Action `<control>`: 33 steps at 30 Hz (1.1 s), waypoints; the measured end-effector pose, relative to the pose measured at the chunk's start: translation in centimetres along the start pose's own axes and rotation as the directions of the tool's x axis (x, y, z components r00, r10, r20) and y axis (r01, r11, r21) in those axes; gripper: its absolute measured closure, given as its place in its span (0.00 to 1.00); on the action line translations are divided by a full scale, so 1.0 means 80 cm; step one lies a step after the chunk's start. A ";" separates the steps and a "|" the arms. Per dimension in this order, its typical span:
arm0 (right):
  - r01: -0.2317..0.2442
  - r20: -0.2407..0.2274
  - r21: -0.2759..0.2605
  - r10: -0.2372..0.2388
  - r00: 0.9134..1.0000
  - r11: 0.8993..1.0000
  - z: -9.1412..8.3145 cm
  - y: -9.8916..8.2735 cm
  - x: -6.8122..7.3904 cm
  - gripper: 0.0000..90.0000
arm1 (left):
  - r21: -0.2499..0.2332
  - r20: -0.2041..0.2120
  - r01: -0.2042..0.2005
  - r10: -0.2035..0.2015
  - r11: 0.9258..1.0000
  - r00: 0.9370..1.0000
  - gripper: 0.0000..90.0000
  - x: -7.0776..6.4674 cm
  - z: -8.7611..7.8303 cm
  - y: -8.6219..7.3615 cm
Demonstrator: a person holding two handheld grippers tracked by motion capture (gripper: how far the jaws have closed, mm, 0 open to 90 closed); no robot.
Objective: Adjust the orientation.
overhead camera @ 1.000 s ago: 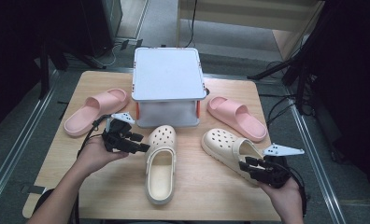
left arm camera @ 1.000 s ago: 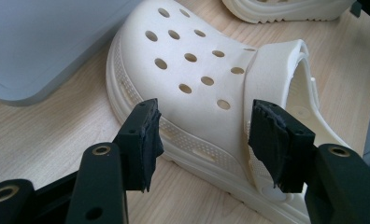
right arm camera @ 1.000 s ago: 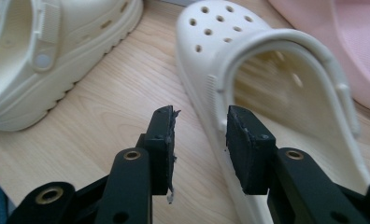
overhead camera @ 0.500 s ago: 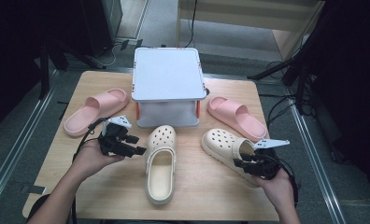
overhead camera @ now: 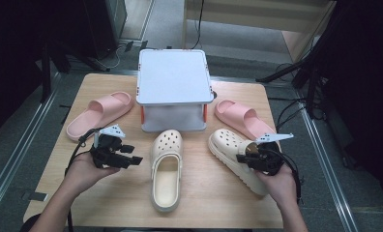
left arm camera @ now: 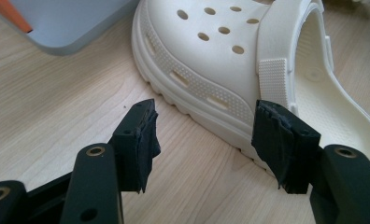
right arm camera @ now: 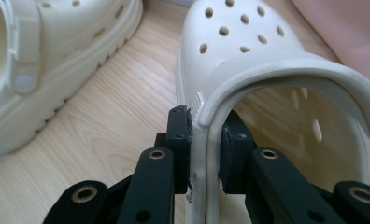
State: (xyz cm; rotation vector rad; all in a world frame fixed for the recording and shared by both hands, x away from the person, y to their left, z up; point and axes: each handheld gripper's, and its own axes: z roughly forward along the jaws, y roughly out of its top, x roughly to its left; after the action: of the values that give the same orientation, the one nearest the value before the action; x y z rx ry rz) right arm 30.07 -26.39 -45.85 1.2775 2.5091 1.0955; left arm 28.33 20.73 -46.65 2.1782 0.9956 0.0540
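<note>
1. Black rubber pads of the right gripper (right arm camera: 205,149) pinch the side wall of the right-hand cream foam clog (right arm camera: 267,84) at its strap; the jaws have just been closing on it.
2. The left gripper (left arm camera: 206,140) stands wide apart with nothing between its jaws, just beside the middle cream foam clog (left arm camera: 230,70), which lies flat on the wooden table (overhead camera: 204,203).
3. Step in hand, as judged: securing both clogs. The next move calls for the left jaws to straddle the clog's side wall before closing.
4. Beyond: a grey lidded box (overhead camera: 172,77), flanked by two pink slides (overhead camera: 100,113).
5. In the high view, the right gripper covers its contact point.
</note>
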 end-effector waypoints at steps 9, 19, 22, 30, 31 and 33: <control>0.064 0.000 -0.031 -0.064 0.998 0.997 0.010 0.027 0.036 0.86 | -0.018 -0.022 0.019 -0.019 1.000 1.000 0.45 -0.005 -0.007 -0.012; 0.096 0.040 -0.003 -0.096 0.995 0.995 0.049 0.047 0.064 0.86 | -0.019 -0.027 -0.003 0.002 1.000 1.000 0.45 -0.017 0.001 -0.014; 0.119 0.070 0.021 -0.121 0.990 0.993 0.059 0.048 0.073 0.86 | -0.026 -0.023 -0.010 0.009 1.000 1.000 0.47 -0.018 0.003 -0.015; 0.113 0.058 0.054 -0.116 0.992 0.992 0.077 0.046 0.095 0.85 | -0.009 0.020 -0.026 0.026 1.000 0.999 0.61 -0.020 0.013 -0.014; 0.115 0.055 0.056 -0.118 0.992 0.992 0.079 0.046 0.097 0.84 | -0.012 0.020 -0.025 0.025 1.000 0.999 0.61 -0.020 0.014 -0.013; 0.111 0.045 0.061 -0.114 0.992 0.992 0.082 0.045 0.103 0.83 | -0.012 0.023 -0.034 0.035 0.999 0.999 0.61 -0.021 0.015 -0.012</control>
State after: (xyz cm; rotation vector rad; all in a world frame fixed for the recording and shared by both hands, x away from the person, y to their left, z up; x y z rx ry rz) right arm 29.83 -15.27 -46.61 1.1452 2.5598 0.9621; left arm 26.96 19.32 -47.70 2.1808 0.9425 0.0504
